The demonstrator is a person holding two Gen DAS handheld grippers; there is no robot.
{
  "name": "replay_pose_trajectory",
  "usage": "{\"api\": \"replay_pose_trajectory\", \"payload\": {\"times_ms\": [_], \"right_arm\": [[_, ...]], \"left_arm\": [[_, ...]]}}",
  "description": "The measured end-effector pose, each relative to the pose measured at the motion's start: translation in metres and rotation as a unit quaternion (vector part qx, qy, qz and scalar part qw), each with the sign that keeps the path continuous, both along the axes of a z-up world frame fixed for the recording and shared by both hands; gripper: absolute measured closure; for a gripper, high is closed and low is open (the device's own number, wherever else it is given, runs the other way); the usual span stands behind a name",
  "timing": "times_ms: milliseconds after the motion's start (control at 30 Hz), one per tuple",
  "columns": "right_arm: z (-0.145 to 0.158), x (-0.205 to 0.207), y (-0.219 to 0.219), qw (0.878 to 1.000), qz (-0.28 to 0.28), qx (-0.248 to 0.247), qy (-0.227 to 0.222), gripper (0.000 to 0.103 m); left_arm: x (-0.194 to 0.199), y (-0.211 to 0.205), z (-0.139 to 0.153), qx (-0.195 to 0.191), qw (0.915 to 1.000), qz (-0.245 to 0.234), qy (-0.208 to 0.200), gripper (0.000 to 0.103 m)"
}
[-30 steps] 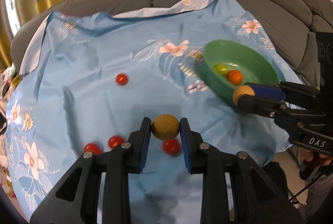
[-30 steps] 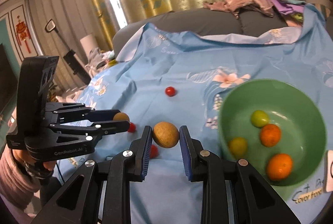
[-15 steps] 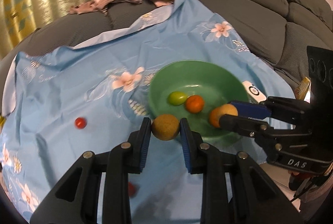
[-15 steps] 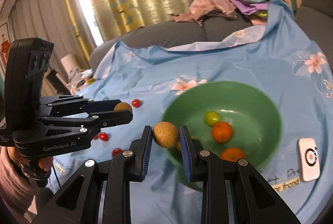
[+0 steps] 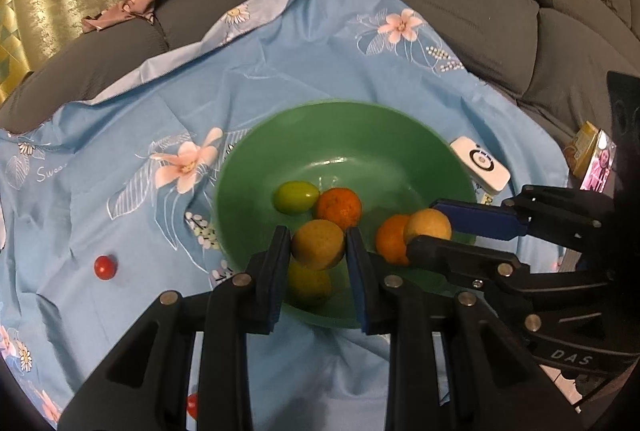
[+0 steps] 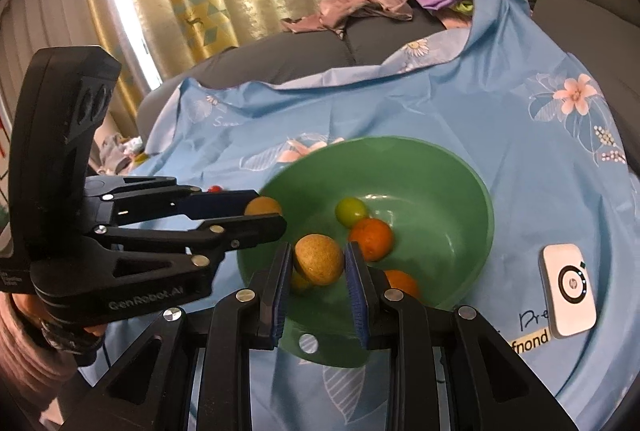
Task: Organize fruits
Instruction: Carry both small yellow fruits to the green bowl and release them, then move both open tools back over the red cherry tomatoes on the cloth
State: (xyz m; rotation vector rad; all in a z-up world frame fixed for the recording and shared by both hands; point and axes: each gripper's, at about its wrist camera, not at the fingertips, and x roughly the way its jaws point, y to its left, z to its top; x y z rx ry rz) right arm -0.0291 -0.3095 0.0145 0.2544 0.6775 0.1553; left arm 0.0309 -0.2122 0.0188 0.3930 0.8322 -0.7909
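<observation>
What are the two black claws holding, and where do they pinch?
Each gripper, left and right, pinches a round tan-yellow fruit by its opposite sides.

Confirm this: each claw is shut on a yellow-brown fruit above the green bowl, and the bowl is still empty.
Wrong on the bowl. In the left wrist view the green bowl already holds fruit, a green one and an orange one among them. The left claw and right claw do each grip a yellow-brown fruit.
</observation>
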Motion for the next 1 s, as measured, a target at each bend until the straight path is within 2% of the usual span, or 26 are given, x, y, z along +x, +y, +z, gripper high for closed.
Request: {"api": "replay_pose_trajectory", "payload": {"times_ms": [200, 233, 333, 400, 467, 767, 1000], "right_arm": [[-0.004, 0.003, -0.003, 1.000, -0.014, 0.000, 0.015, 0.074], [-0.005, 0.002, -0.003, 1.000, -0.016, 0.000, 0.016, 0.074], [-0.005, 0.000, -0.004, 1.000, -0.021, 0.002, 0.019, 0.074], [-0.004, 0.000, -0.004, 1.000, -0.023, 0.003, 0.021, 0.069], [-0.003, 0.000, -0.004, 0.999, -0.028, 0.000, 0.021, 0.065], [0.016, -0.014, 0.008, 1.000, -0.017, 0.000, -0.007, 0.064], [0.029, -0.021, 0.035, 1.000, 0.023, -0.003, -0.020, 0.064]], "left_arm": [[0.005, 0.001, -0.009, 0.010, 0.9999, 0.011, 0.006, 0.074], [0.005, 0.002, -0.009, 0.012, 0.9998, 0.014, 0.006, 0.071], [0.006, 0.007, -0.007, 0.009, 0.9996, 0.025, 0.002, 0.046], [0.005, 0.011, -0.004, 0.005, 0.9994, 0.034, 0.001, 0.041], [0.005, 0.016, -0.002, 0.004, 0.9991, 0.042, 0.001, 0.029], [-0.004, 0.064, 0.006, -0.001, 0.9957, 0.092, 0.003, 0.016], [-0.015, 0.123, 0.005, -0.004, 0.9881, 0.153, 0.012, 0.013]]}}
